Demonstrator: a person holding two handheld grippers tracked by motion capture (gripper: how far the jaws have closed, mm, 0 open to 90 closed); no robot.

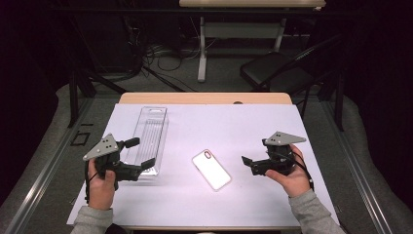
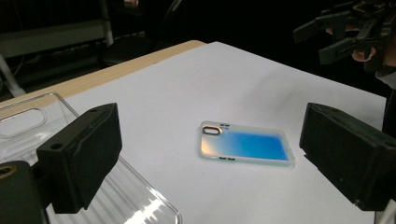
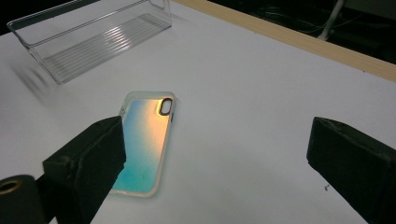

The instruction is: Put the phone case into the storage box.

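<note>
We count one phone case [image 1: 211, 169], iridescent, lying at the lower middle of the high view. We count one clear plastic tray [image 1: 150, 127], left of centre in that frame. We see two hand-held grippers: the left gripper [image 1: 140, 153] at the lower left and the right gripper [image 1: 246, 161] at the lower right, each in one hand, so two hands. One white sheet [image 1: 234, 126] covers one wooden table [image 1: 204, 98]. At the upper right stands one dark chair [image 1: 272, 68].

Phone case [image 3: 145, 140] partly behind claw
</note>
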